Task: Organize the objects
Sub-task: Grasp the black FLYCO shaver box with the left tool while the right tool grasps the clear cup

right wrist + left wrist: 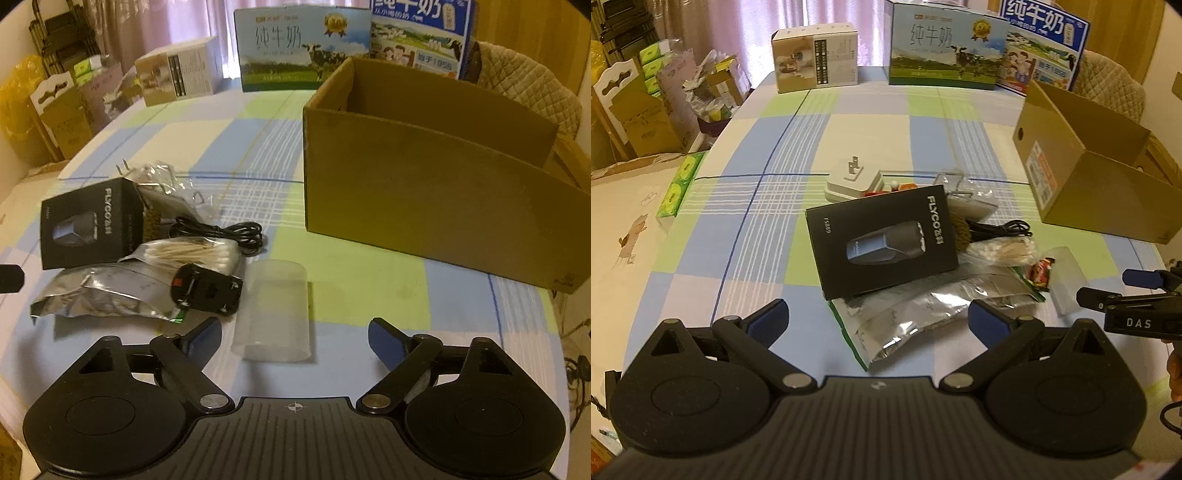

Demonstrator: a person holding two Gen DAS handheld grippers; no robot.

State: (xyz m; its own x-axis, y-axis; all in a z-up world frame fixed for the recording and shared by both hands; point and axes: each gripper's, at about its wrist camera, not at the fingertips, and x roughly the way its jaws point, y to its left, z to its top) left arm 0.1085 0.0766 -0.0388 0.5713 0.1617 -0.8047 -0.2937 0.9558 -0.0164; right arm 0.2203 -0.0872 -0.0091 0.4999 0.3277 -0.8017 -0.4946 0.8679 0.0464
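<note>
A pile of small items lies mid-table: a black FLYCO box (882,240) (88,221), a silver foil bag (923,317) (99,291), a pack of cotton swabs (1001,251) (192,251), a black cable (229,232), a white plug adapter (849,177) and a black toy car (205,288). A clear plastic container (273,310) lies on its side just ahead of my right gripper (295,332) (1108,286), which is open and holds nothing. My left gripper (879,317) is open too, hovering over the foil bag's near end. An open brown cardboard box (424,192) (1089,173) stands to the right.
Two milk cartons (945,48) and a white product box (816,59) stand along the far edge of the checked tablecloth (757,221). Stacked boxes and tissue packs (679,184) crowd the left side beyond the table. A quilted chair back (528,85) rises behind the cardboard box.
</note>
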